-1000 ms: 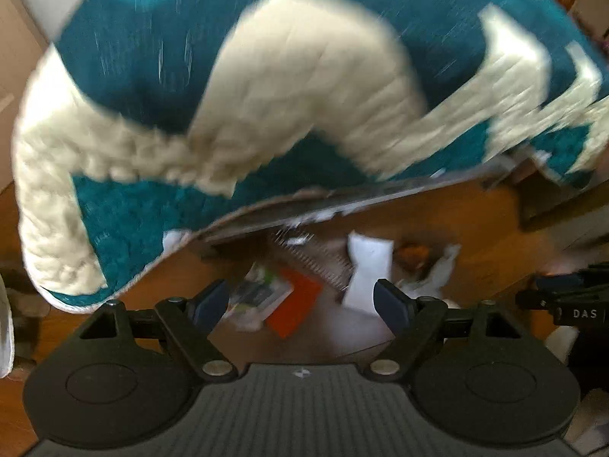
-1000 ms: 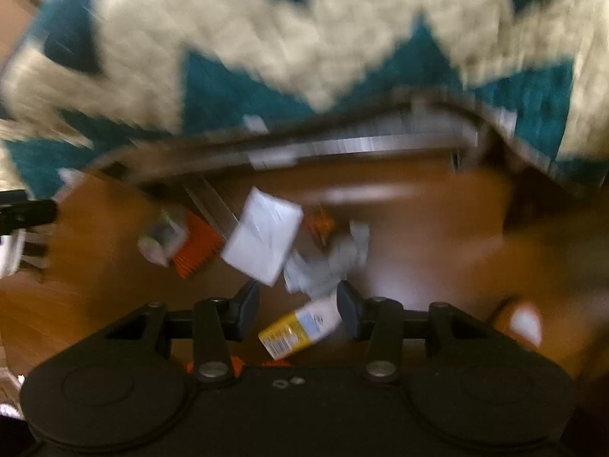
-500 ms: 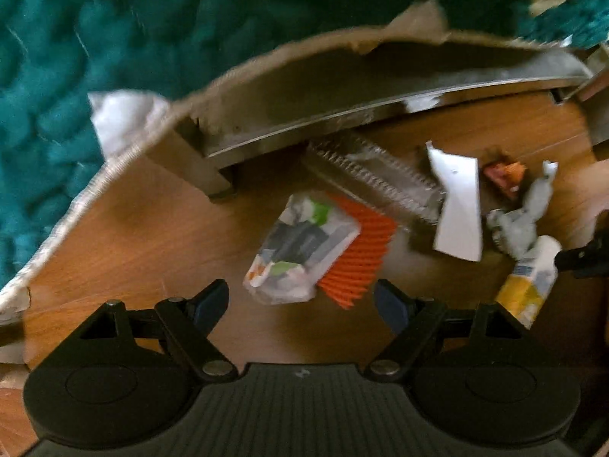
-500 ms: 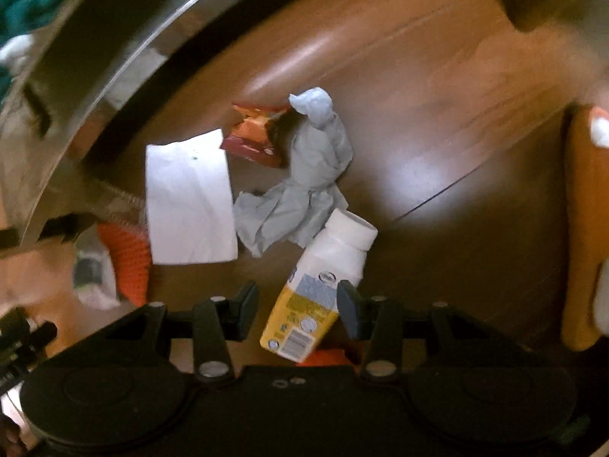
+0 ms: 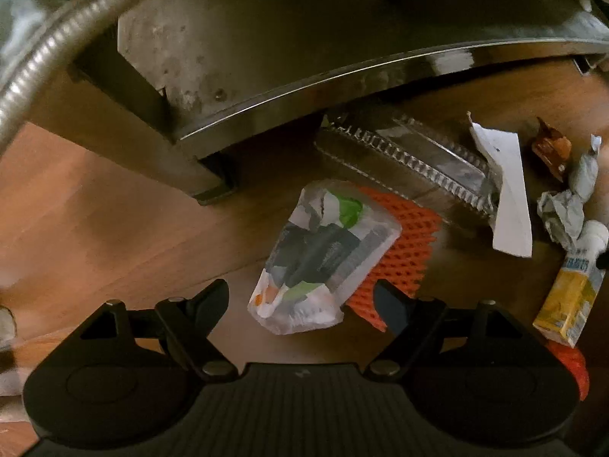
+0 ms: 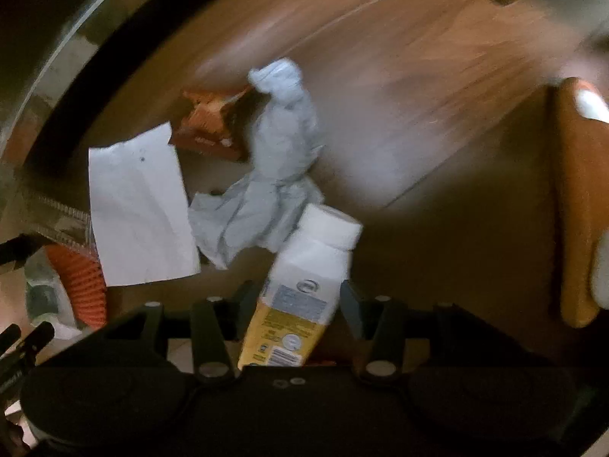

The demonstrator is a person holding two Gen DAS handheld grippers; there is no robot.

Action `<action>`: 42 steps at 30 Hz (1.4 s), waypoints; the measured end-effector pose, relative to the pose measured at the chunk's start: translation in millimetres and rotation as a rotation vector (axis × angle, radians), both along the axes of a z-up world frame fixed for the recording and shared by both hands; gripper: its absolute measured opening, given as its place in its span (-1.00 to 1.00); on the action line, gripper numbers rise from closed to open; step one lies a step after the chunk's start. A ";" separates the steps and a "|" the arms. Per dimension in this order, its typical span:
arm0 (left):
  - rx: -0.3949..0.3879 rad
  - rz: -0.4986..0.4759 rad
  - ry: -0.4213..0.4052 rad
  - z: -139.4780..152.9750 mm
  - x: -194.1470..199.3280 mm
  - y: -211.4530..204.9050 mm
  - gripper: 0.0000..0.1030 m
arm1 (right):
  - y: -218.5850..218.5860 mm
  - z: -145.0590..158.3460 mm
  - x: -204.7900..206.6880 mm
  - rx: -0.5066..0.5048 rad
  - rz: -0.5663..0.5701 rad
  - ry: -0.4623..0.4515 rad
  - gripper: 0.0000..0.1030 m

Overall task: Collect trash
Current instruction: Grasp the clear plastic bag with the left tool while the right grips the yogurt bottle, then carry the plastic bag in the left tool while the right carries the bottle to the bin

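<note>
Trash lies on a wooden floor (image 5: 114, 228). My left gripper (image 5: 302, 301) is open just above a clear printed plastic wrapper (image 5: 323, 259), whose lower end sits between the fingers without touching them. The wrapper rests on an orange mesh sheet (image 5: 403, 243). My right gripper (image 6: 297, 301) straddles a white and yellow bottle (image 6: 304, 285) lying on the floor. Its jaws are opening and I see no pad pressing on the bottle. Beside the bottle are a crumpled grey tissue (image 6: 266, 190), a white paper sheet (image 6: 137, 213) and an orange snack wrapper (image 6: 209, 122).
A dark furniture base with a shiny edge (image 5: 304, 76) overhangs the far side of the trash. A clear ribbed plastic tray (image 5: 411, 156) lies half under it. An orange object (image 6: 571, 209) sits at the right of the right wrist view.
Both grippers have dropped from above the teal and cream blanket to just over the floor. The trash now looks much larger, and the right view has rolled.
</note>
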State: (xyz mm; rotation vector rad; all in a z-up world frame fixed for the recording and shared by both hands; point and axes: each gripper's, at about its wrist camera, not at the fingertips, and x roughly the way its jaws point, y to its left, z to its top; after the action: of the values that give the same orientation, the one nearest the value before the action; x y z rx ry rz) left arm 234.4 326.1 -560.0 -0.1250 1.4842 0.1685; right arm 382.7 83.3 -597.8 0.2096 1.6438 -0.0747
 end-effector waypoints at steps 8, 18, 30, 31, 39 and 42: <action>-0.025 0.042 -0.002 -12.6 1.6 11.6 0.60 | -13.4 -18.4 7.7 0.024 -0.052 0.023 0.02; -0.079 0.106 0.044 -36.7 12.0 24.4 -0.20 | 5.1 -34.1 23.1 0.002 0.050 0.044 0.11; -0.036 0.119 0.041 -23.9 4.4 7.1 -0.75 | 26.7 -30.8 14.4 -0.031 0.246 0.003 0.06; -0.032 0.119 0.039 -20.6 1.5 5.2 -0.77 | 25.5 -26.6 13.0 -0.034 0.267 -0.008 0.06; -0.057 0.080 -0.004 33.6 -19.0 -3.9 -0.78 | 18.6 28.8 6.7 -0.039 0.363 -0.088 0.04; -0.069 0.045 -0.029 67.6 -21.3 -13.5 -0.78 | 14.1 59.7 5.9 -0.011 0.393 -0.127 0.04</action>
State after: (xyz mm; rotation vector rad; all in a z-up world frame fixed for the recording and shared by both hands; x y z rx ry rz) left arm 213.1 312.6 -492.4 -0.2162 1.4590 0.1516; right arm 388.6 97.4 -538.1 -0.1172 1.5302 0.2236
